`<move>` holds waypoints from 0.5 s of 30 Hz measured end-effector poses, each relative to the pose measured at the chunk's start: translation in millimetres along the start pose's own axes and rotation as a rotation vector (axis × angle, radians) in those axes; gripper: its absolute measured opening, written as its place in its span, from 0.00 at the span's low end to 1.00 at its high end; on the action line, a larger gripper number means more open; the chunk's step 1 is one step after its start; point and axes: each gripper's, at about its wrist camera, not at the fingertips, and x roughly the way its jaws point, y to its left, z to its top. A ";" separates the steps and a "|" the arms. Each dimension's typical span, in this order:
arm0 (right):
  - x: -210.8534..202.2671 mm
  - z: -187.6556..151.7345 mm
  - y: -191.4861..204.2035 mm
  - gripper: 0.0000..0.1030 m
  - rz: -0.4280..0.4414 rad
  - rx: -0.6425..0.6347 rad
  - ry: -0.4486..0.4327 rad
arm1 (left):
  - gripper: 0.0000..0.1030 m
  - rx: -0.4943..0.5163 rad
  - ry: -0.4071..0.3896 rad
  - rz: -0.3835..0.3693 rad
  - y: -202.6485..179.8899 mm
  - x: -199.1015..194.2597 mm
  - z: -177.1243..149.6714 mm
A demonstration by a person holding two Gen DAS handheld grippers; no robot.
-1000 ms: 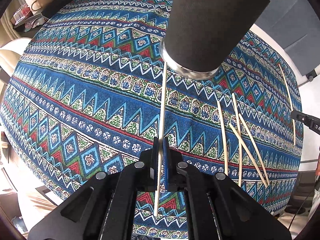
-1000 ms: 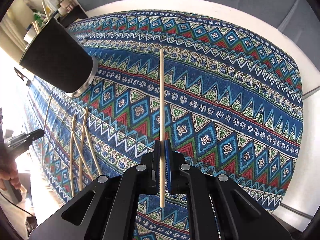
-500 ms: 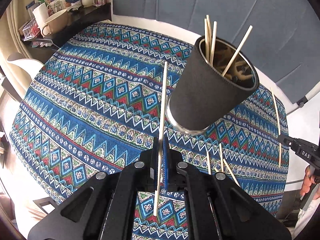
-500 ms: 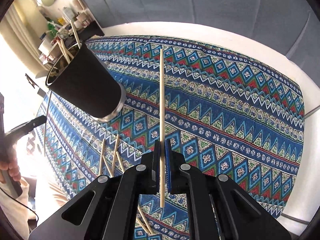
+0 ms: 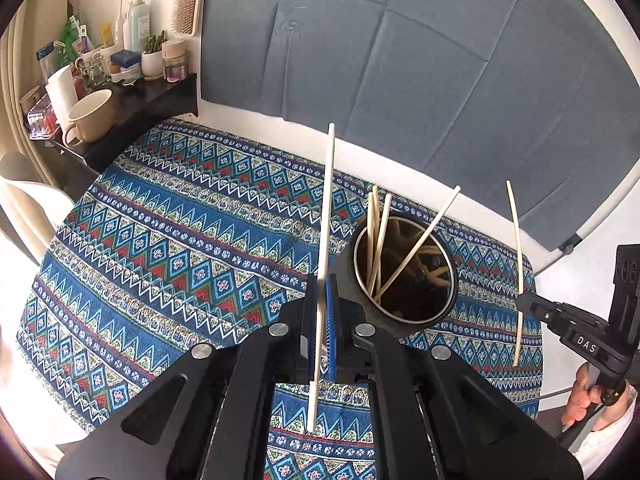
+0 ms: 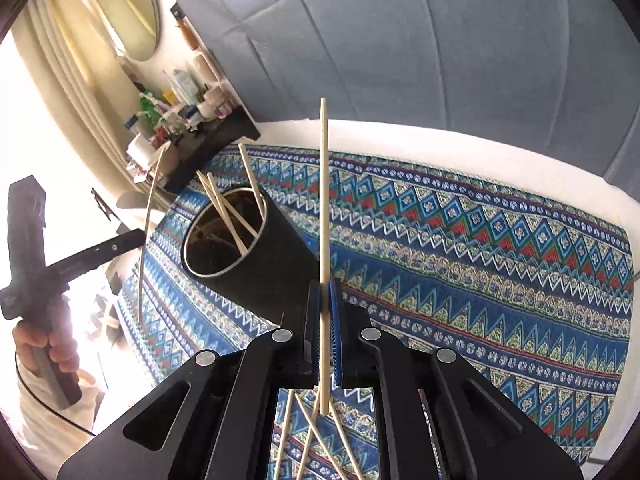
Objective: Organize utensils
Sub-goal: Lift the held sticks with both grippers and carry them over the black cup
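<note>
A: Status?

B: Both grippers have come up off the table since a second ago. The left gripper (image 5: pixel 322 308) is clenched on one chopstick (image 5: pixel 326 216), the right gripper (image 6: pixel 325 312) on another chopstick (image 6: pixel 323 200). Each stick runs straight out between the pads.

A: The cup?

B: The black cup (image 6: pixel 248 252) stands upright on the patterned cloth (image 5: pixel 168 248) between the two grippers. Earlier only its outer wall showed; now both cameras look down into the mouth. Several sticks already lean inside.

A: So next is the drop-in?

B: Likely. Both sticks are raised near rim level, neither over the opening yet.

A: Leftovers?

B: A few loose sticks (image 6: pixel 316 440) lie on the cloth under the right gripper.

A: Room?

B: Blue padded wall behind, a cluttered shelf (image 5: pixel 132 104) with a mug and bottles at one side.
</note>
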 end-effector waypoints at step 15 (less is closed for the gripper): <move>26.8 45.3 54.3 0.05 0.089 -0.037 -0.153 | 0.04 0.140 -0.134 -0.160 -35.4 17.5 45.8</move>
